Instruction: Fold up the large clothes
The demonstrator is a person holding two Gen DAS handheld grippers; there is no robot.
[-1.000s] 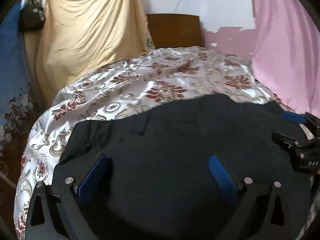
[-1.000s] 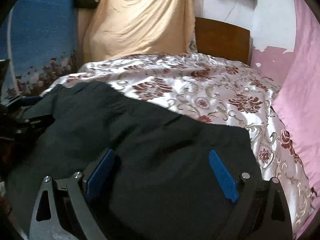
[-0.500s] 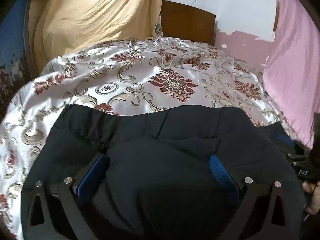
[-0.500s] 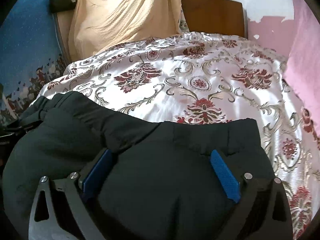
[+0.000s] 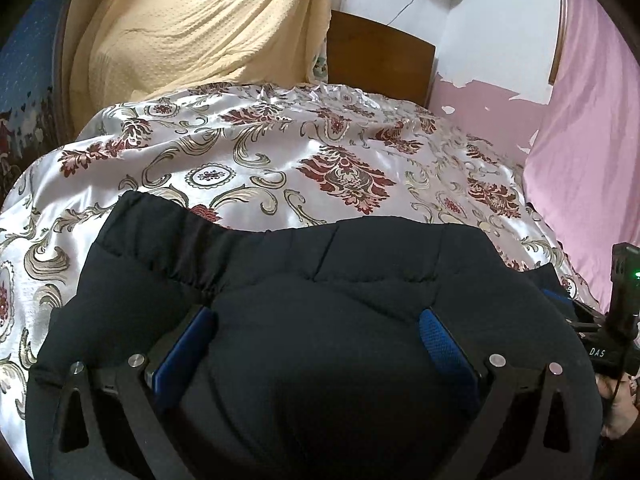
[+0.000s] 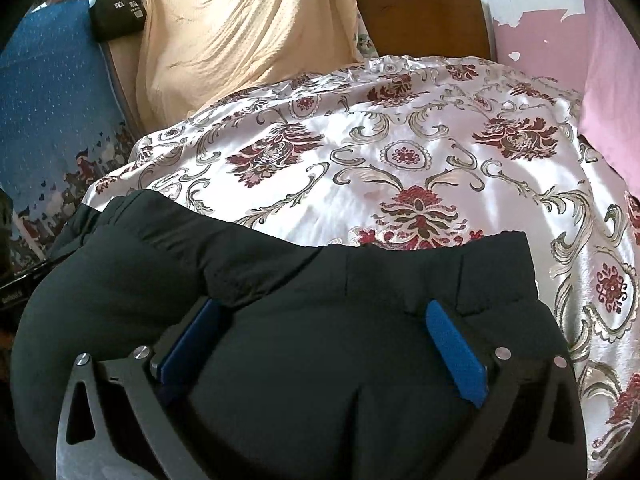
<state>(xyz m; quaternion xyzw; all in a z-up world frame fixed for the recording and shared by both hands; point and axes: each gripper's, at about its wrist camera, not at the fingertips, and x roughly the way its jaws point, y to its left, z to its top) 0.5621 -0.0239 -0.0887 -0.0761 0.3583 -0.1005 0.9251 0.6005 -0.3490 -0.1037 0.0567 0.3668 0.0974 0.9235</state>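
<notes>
Sliding up the floral bed [image 5: 248, 168], the black trousers [image 5: 320, 320] now show their waistband mid-frame; both tools, left tool [image 5: 316, 340] and right tool [image 6: 324, 340], gape wide, cloth bulging between, grip unclear.

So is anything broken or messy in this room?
Yes, the wall behind the bed: its pink paint has peeled off in ragged patches, showing white. The black garment on the flowery bedspread is also bunched along its far edge, not flat. Both grippers, left and right, are open over it.
</notes>
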